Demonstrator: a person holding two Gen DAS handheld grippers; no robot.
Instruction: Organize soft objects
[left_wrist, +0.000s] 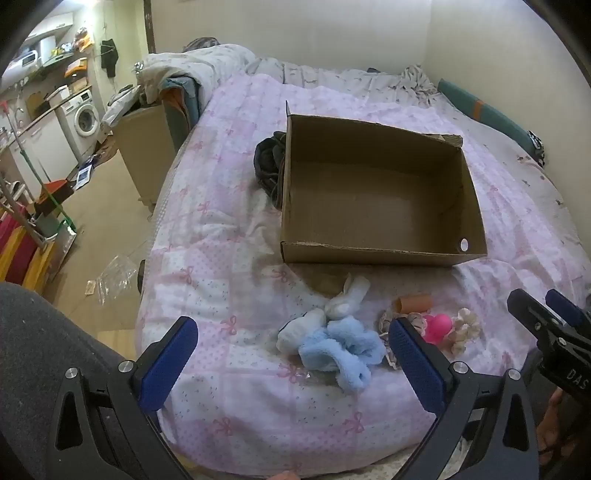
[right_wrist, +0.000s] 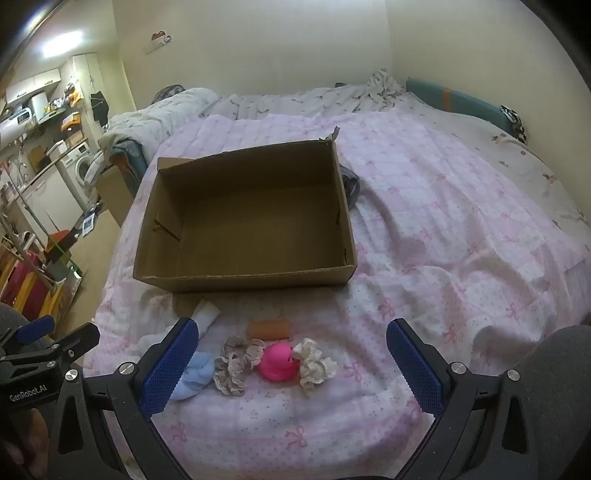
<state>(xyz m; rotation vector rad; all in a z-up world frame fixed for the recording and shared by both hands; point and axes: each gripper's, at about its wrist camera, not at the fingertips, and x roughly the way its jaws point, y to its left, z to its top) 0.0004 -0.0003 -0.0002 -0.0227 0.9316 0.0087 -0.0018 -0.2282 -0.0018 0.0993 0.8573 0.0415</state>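
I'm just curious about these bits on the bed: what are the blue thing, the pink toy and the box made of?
The blue sock looks like fluffy fleece or plush: its surface is fuzzy and matte. The pink toy seems to be smooth rubber or plastic, with a slight sheen; which one I cannot tell. The box is plain brown cardboard, matte, with rough torn edges.

Plain brown cardboard box (right_wrist: 243, 221), pink-and-white patchwork bedspread (right_wrist: 443, 229) with pink bows and small dots, pale blue fluffy cloth (left_wrist: 340, 350), white fluffy sock (left_wrist: 347, 299), hot-pink duck (right_wrist: 279, 362), cream scrunchie (right_wrist: 314, 365), beige lace scrunchie (right_wrist: 236, 365), orange-brown roll (right_wrist: 268, 329), blue gripper pads (left_wrist: 415, 365)
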